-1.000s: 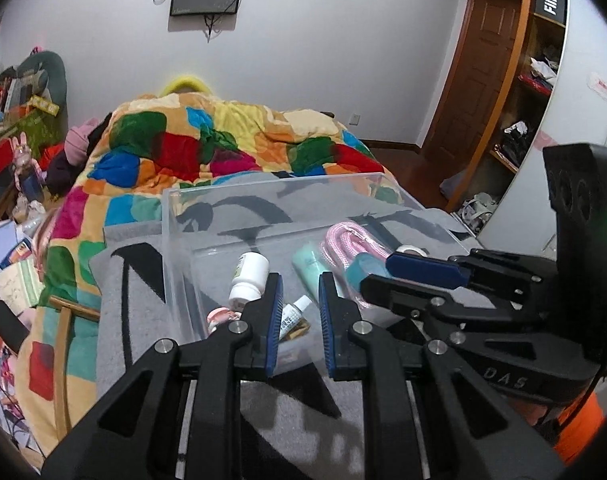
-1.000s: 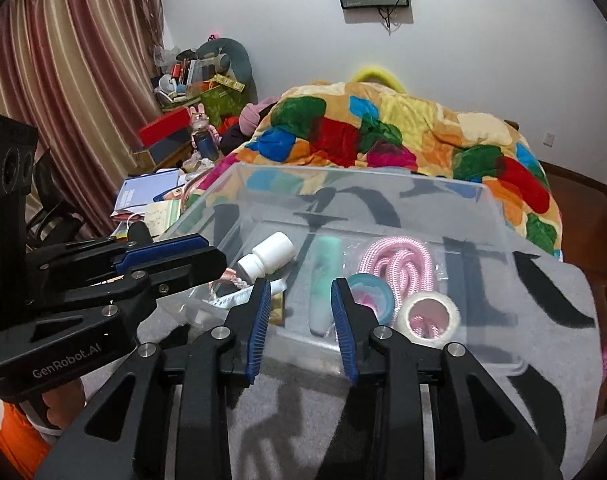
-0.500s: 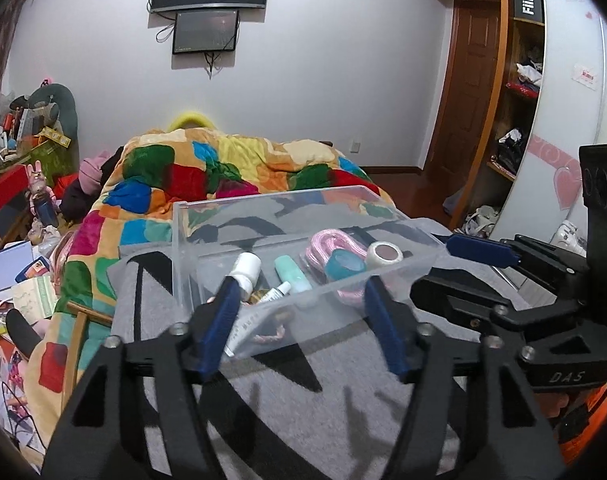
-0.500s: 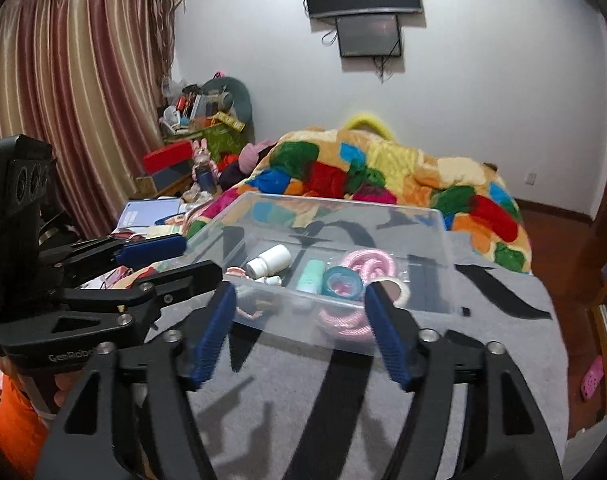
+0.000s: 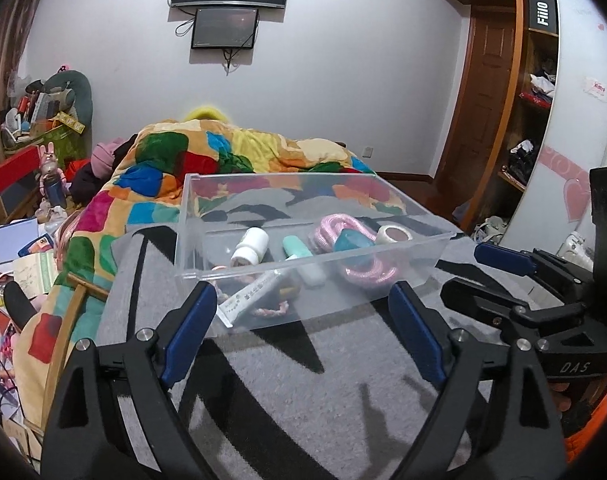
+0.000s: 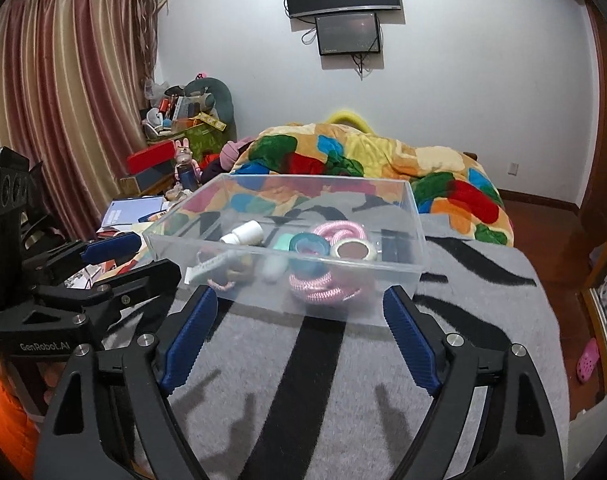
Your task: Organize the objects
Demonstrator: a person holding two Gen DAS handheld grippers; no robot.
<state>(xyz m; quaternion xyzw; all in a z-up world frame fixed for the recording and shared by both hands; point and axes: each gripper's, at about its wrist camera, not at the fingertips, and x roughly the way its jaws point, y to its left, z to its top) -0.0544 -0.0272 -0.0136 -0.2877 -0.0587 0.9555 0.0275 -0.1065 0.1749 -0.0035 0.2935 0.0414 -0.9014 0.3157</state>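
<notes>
Both my claws stood spread wide and empty, where a second before each had been pinched nearly shut right over the bin. The left claw [image 5: 303,330] and the right claw [image 6: 299,334] had pulled back and sat short of the clear plastic bin [image 5: 419,270], which had looked larger and closer in the earlier frames. The bin rested on the grey and black striped blanket [image 5: 303,392] at the foot of the bed, with the patchwork quilt [image 5: 175,168] heaped behind it. Inside the bin I saw the same things as before, in the same order: a white bottle [image 5: 250,245] on its side, a mint tube [image 5: 303,258] beside it, a coil of pink cord [image 5: 345,230], a teal tape roll [image 5: 353,242] lying on the cord, and a pale tape roll [image 5: 394,234] nearest the right wall. A white squeeze tube [image 5: 250,294] lay against the near wall, next to a small pink braided band [image 5: 269,312]. From the right wrist, the left claw [image 6: 119,260] appeared at the left edge, its fingers parted too. The bin [image 6: 287,184] touched neither claw.
</notes>
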